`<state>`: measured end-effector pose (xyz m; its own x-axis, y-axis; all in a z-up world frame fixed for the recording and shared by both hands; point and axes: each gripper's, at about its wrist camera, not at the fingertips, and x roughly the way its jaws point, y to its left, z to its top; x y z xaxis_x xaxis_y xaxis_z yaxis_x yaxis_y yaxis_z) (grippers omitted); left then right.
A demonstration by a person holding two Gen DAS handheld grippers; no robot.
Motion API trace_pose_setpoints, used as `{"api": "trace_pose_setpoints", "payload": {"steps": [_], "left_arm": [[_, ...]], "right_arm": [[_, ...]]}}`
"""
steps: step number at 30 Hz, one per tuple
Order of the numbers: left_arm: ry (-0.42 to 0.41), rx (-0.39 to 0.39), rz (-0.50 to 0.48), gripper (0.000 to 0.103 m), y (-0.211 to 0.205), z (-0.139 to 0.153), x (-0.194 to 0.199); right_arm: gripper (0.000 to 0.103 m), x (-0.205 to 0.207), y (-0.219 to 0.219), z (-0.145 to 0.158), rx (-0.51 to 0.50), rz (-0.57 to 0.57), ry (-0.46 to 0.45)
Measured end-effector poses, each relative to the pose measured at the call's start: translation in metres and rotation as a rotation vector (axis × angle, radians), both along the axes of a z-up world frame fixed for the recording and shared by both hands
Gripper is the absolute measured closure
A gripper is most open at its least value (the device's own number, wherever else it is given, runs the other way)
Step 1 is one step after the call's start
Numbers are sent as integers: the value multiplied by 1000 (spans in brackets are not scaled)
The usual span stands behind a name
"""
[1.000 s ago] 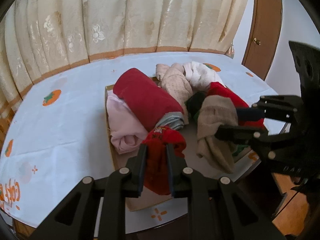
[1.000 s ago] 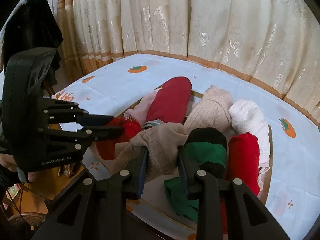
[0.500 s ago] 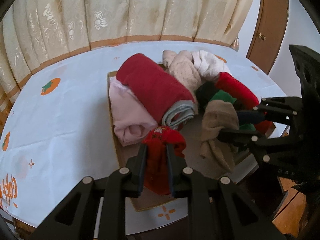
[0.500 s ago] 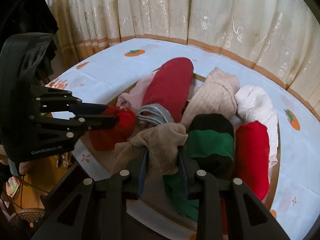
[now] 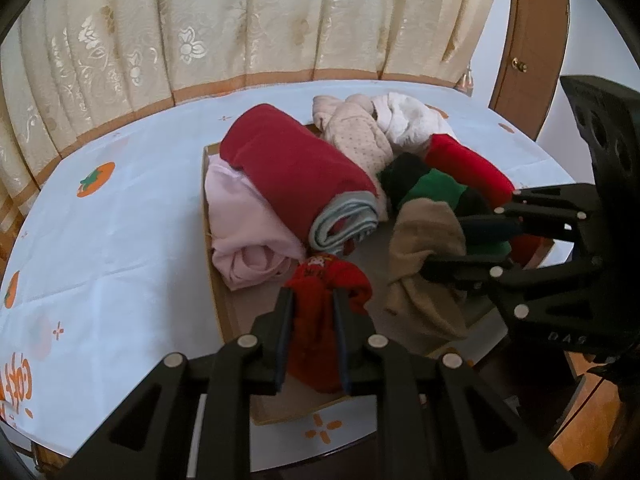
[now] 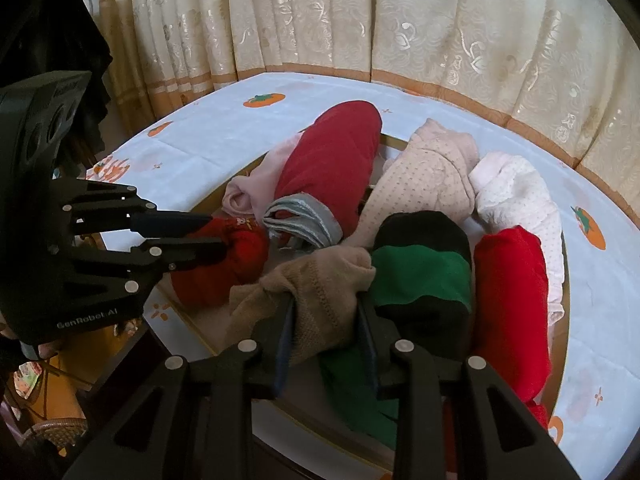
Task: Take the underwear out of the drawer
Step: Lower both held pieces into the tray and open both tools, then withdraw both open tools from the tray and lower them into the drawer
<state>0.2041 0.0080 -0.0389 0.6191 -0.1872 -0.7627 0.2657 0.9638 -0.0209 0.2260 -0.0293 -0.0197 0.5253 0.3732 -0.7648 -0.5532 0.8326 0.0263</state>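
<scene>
A shallow tan drawer (image 5: 218, 304) lies on the table, packed with rolled underwear. My left gripper (image 5: 312, 294) pinches a small red piece (image 5: 328, 276) at the drawer's near left corner. Its jaws are opening slightly, though the pads still press the cloth. My right gripper (image 6: 324, 300) is shut on a crumpled beige piece (image 6: 320, 276), held just over the drawer's front. Each gripper appears in the other's view: the left gripper (image 6: 218, 236) with the red piece (image 6: 244, 248), and the right gripper (image 5: 440, 248) with the beige piece (image 5: 424, 232).
In the drawer lie a dark red roll (image 5: 296, 172), a pink roll (image 5: 248, 232), a dotted beige piece (image 6: 428, 176), a white one (image 6: 516, 196), a black-and-green roll (image 6: 424, 264) and a bright red roll (image 6: 512, 296). A white tablecloth (image 5: 120, 216) with orange prints covers the table. Curtains hang behind it.
The right gripper has sunk a little toward the drawer with the beige piece. The left gripper keeps its hold on the red piece and has barely moved.
</scene>
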Motion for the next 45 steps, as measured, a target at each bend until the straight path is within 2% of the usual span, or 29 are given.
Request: {"api": "trace_pose_setpoints", "payload": {"steps": [4, 6, 9, 20, 22, 23, 24, 26, 32, 36, 45], "left_arm": [[-6, 15, -9, 83, -3, 1, -2], [-9, 14, -11, 76, -4, 1, -2], [-18, 10, -14, 76, -6, 3, -3], [-42, 31, -17, 76, -7, 5, -6], [-48, 37, -16, 73, -8, 6, -8], [-53, 41, -14, 66, -8, 6, -9], [-55, 46, -12, 55, -8, 7, -10], [-69, 47, -7, 45, -8, 9, -12], [-85, 58, -19, 40, -12, 13, -17], [-97, 60, -16, 34, -13, 17, -19], [-125, 50, -28, 34, -18, 28, -31]], "right_arm": [[68, 0, 0, -1, 1, -3, 2], [64, 1, -1, -1, 10, -6, 6], [54, 1, -2, 1, 8, -12, 0], [53, 1, -4, 1, 9, -26, -14], [52, 0, -4, 2, 7, -28, -19], [49, 0, -5, 3, 7, -29, -21], [47, -1, -5, 4, 7, -28, -25], [41, -2, -5, 5, 11, -26, -30], [41, -6, -6, 8, 17, -27, -42], [40, -10, -8, 11, 18, -29, -51], [40, -26, -12, 24, 23, -12, -76]]}}
